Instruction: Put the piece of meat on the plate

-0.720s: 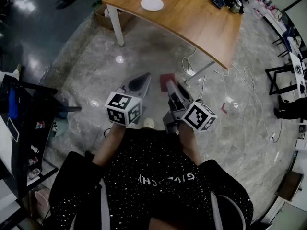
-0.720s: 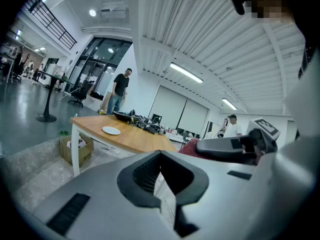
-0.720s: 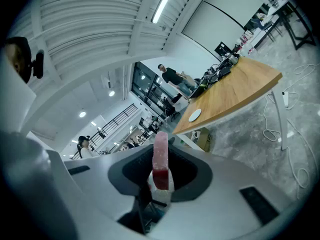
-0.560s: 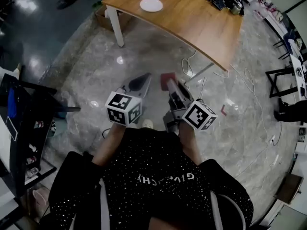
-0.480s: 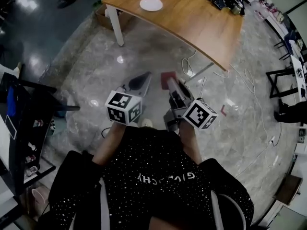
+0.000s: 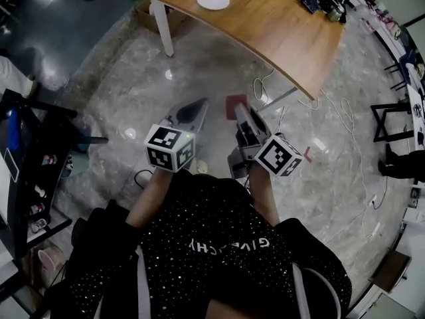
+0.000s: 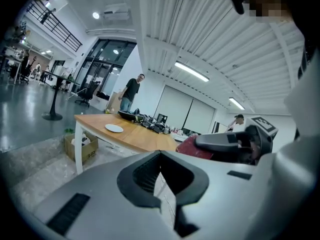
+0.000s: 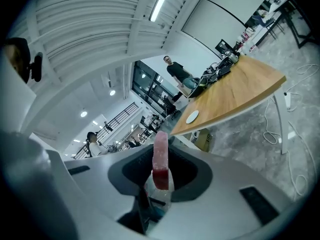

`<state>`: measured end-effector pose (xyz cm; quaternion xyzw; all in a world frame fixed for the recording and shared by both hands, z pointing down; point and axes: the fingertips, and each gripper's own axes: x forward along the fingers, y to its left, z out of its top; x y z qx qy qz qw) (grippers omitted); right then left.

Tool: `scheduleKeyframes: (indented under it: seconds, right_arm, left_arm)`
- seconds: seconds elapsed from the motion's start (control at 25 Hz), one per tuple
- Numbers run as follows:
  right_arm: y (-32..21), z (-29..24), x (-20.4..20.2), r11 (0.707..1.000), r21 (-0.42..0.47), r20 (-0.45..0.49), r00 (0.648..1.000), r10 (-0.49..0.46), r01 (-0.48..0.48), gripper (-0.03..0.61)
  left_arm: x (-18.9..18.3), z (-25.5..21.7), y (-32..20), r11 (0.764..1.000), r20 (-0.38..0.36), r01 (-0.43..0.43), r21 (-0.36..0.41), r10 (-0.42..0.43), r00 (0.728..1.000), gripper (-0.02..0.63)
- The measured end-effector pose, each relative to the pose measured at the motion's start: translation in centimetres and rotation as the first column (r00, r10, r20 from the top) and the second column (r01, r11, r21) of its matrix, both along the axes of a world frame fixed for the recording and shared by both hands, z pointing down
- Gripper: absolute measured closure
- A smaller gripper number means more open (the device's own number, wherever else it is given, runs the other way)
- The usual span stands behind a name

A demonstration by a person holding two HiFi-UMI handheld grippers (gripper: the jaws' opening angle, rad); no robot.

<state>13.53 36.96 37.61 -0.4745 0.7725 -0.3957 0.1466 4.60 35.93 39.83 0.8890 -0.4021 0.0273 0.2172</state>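
Well ahead stood the worktop (image 6: pixel 265 20) with its plate (image 6: pixel 213 0). Right tongs (image 6: pixel 240 111) clamped the meat slice (image 8: pixel 160 151) by its lower edge, upright, likely stiff and light; left tongs (image 6: pixel 199 105) sat together, empty.

We find the head view set above the person (image 6: pixel 219 251), facing steeply down over the torso to the floor (image 6: pixel 126 92), with the wooden table (image 6: pixel 265 25) at the frame's top. The left gripper view sits close behind the left gripper (image 7: pixel 161 156) and faces nearly level toward that table. The right gripper view sits likewise behind the right gripper (image 8: pixel 160 171), its picture tilted. All three views share the table and its white plate (image 6: pixel 213 0). The left gripper view also catches the right gripper from the side.
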Motion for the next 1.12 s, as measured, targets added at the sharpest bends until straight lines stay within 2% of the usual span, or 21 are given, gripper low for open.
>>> scheduleKeyframes:
  seconds: [0.44, 1.12]
  right_arm:
    - [-3.5, 1.5, -0.2, 0.999, -0.036, 0.001, 1.000, -0.006, 0.006, 0.483]
    - [-17.5, 0.0, -0.4, 0.999, -0.042, -0.005, 0.999, 0.035, -0.035, 0.483]
  left_arm:
    - [-0.4, 1.1, -3.8, 1.000, 0.000, 0.013, -0.022, -0.013, 1.000, 0.604]
    - [-0.7, -0.8, -18.7, 1.000, -0.016, -0.012, -0.014, 0.011, 1.000, 0.604]
